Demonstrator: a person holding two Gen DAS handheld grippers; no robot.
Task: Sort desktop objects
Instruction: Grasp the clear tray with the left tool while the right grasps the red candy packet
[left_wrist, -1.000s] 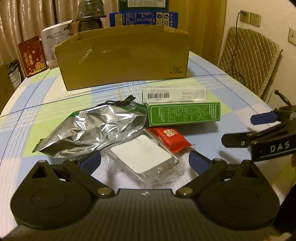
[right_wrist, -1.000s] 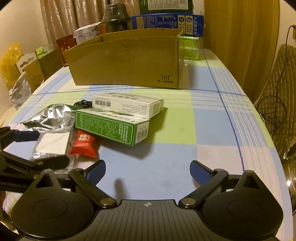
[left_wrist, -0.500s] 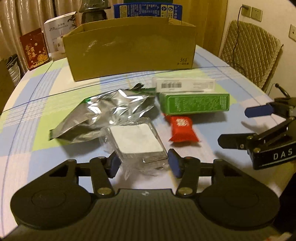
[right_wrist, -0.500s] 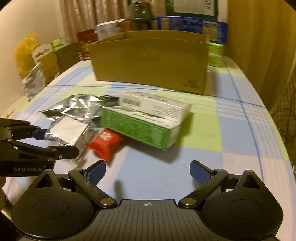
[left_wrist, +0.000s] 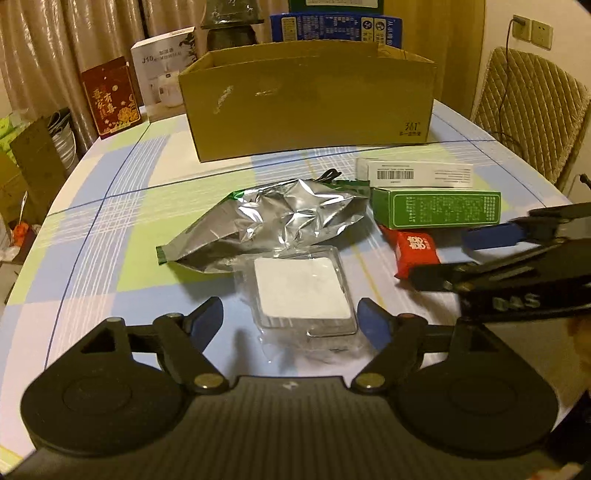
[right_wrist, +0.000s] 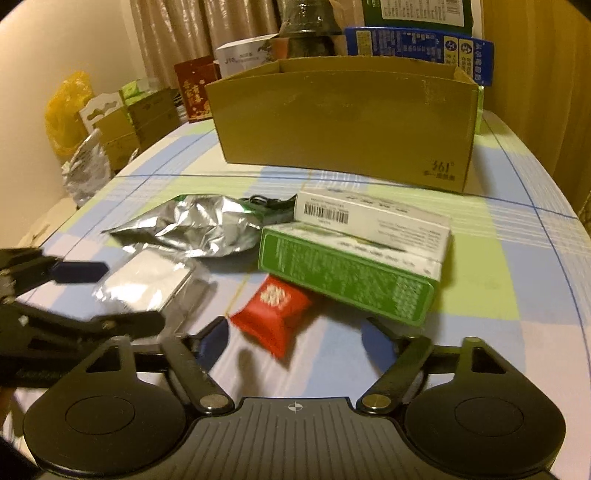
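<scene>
Both your hand-held grippers gape wide; the left hand-held gripper may crumple the clear packet, and the right hand-held gripper may nudge the red sachet.

Black hand-held gripper: blue fingertip pads, brass pivot screws (ribbed housing behind).

Curtains: beige, hanging behind the table's far end.
Chair: quilted backrest, standing beside the table.
Wall socket: a cable plugged in, running down over the chair.
Yellow plastic bag: off the table, against the wall.
</scene>
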